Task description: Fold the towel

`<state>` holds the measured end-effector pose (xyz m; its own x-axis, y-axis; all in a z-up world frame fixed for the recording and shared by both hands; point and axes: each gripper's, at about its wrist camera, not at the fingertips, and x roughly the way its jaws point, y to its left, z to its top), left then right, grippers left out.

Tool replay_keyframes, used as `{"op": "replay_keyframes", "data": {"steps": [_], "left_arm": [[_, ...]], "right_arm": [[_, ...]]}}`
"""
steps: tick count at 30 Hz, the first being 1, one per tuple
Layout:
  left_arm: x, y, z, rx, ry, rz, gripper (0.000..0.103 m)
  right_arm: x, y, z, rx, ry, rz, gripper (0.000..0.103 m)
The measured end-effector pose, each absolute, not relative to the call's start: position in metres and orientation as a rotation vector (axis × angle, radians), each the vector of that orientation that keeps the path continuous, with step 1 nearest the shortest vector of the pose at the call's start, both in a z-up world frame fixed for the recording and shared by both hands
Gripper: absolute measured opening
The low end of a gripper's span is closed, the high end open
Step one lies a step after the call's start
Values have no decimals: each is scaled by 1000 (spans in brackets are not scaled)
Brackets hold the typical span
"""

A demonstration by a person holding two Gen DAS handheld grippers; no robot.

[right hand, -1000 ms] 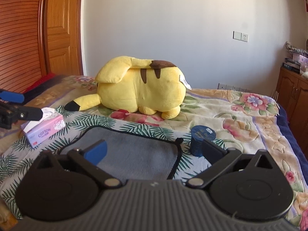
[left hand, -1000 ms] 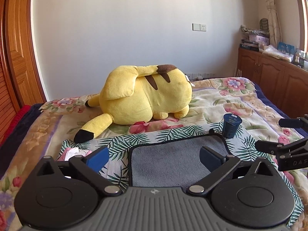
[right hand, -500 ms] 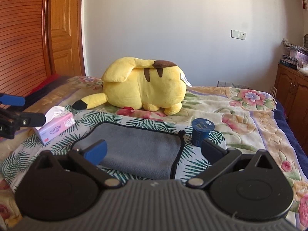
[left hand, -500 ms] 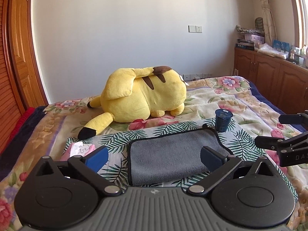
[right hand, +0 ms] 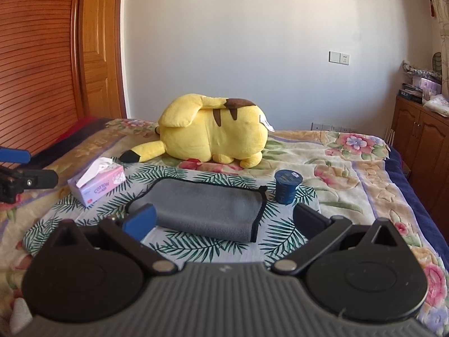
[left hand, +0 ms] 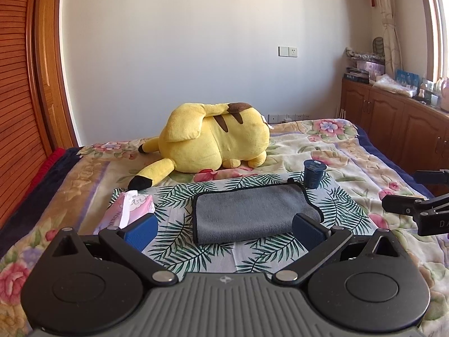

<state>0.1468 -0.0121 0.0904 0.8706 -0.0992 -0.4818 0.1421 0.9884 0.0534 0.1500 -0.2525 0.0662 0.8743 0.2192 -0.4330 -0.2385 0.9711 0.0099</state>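
Note:
A grey towel [left hand: 252,213] with black trim lies folded on a palm-leaf cloth [left hand: 336,205] on the bed; it also shows in the right wrist view [right hand: 204,210]. My left gripper [left hand: 224,231] is open and empty, held above and short of the towel's near edge. My right gripper [right hand: 224,221] is open and empty, also short of the towel's near fold. The right gripper's fingers show at the right edge of the left wrist view [left hand: 415,205]. The left gripper's fingers show at the left edge of the right wrist view [right hand: 28,179].
A big yellow plush toy [left hand: 216,146] lies behind the towel. A dark blue cup [left hand: 313,173] stands at the towel's far right corner. A pink tissue box [left hand: 132,207] sits left of it. Wooden cabinets [left hand: 398,123] run along the right, a wooden door [right hand: 42,56] at left.
Both grippers have pulled back and up from the towel, so it looks smaller and farther. Both stay open and empty. The towel lies still.

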Motion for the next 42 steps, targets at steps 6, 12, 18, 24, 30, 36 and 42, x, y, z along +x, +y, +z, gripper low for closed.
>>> {"op": "replay_keyframes", "data": {"steps": [6, 12, 18, 24, 30, 36, 42], "left_arm": [[118, -7, 96, 85, 489, -133, 87], [95, -4, 96, 93, 488, -128, 87], [76, -5, 84, 111, 496, -124, 87], [56, -9, 68, 111, 484, -154, 87], [43, -14, 50, 82, 491, -151, 87], [36, -13, 32, 83, 515, -118, 87], [30, -11, 15, 81, 532, -110, 87]], "right_arm": [[121, -252, 67, -46, 438, 238, 103], [98, -253, 63, -30, 441, 243, 103], [81, -249, 57, -24, 445, 248, 103], [65, -248, 47, -3, 453, 243, 103], [51, -249, 32, 23, 473, 228, 103], [43, -247, 21, 21, 479, 219, 103], [35, -239, 14, 13, 483, 231, 103]]}}
